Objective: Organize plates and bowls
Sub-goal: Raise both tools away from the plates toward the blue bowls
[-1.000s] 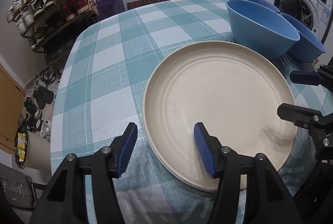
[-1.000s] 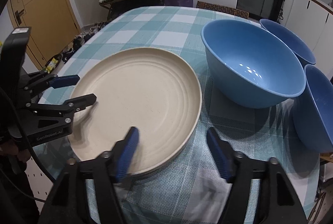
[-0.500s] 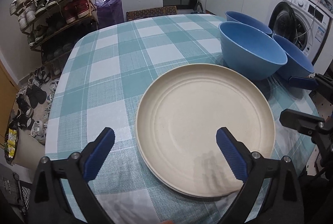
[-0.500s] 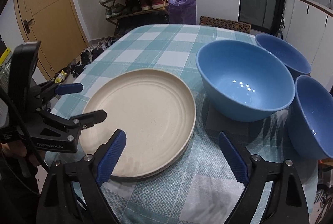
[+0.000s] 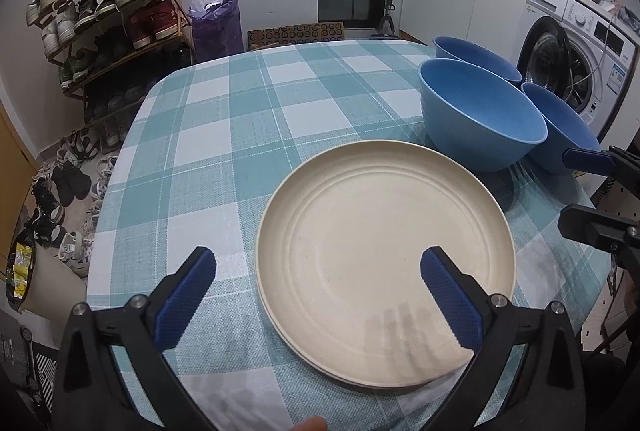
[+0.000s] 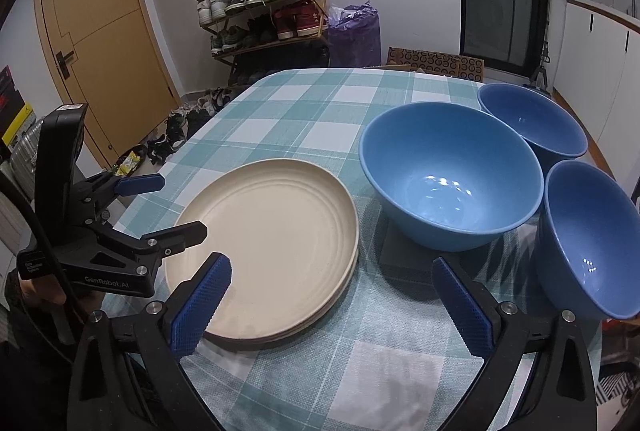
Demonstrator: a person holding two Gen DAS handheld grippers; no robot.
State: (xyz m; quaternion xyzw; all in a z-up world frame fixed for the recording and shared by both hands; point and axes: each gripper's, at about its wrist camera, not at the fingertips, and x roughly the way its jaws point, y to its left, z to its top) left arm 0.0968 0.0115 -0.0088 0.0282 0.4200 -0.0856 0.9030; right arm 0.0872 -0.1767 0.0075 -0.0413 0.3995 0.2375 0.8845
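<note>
A stack of cream plates (image 5: 384, 255) lies on the teal checked tablecloth (image 5: 240, 135); it also shows in the right wrist view (image 6: 272, 243). Three blue bowls stand to its right: a large one (image 6: 448, 183), one behind (image 6: 532, 123) and one at the table's right edge (image 6: 588, 239). My left gripper (image 5: 316, 287) is open and empty, held above the plates' near edge. My right gripper (image 6: 330, 295) is open and empty, held above the cloth between the plates and the bowls. The left gripper shows in the right wrist view (image 6: 160, 207) beside the plates.
A shoe rack (image 5: 112, 15) and a purple bag (image 5: 216, 23) stand beyond the table's far edge. A washing machine (image 5: 576, 51) and white cabinets are at the right. A yellow door (image 6: 100, 31) is at the left. Shoes lie on the floor.
Both grippers have opened wide and pulled back and up from the plate stack. The plates lie where they were on the cloth.
</note>
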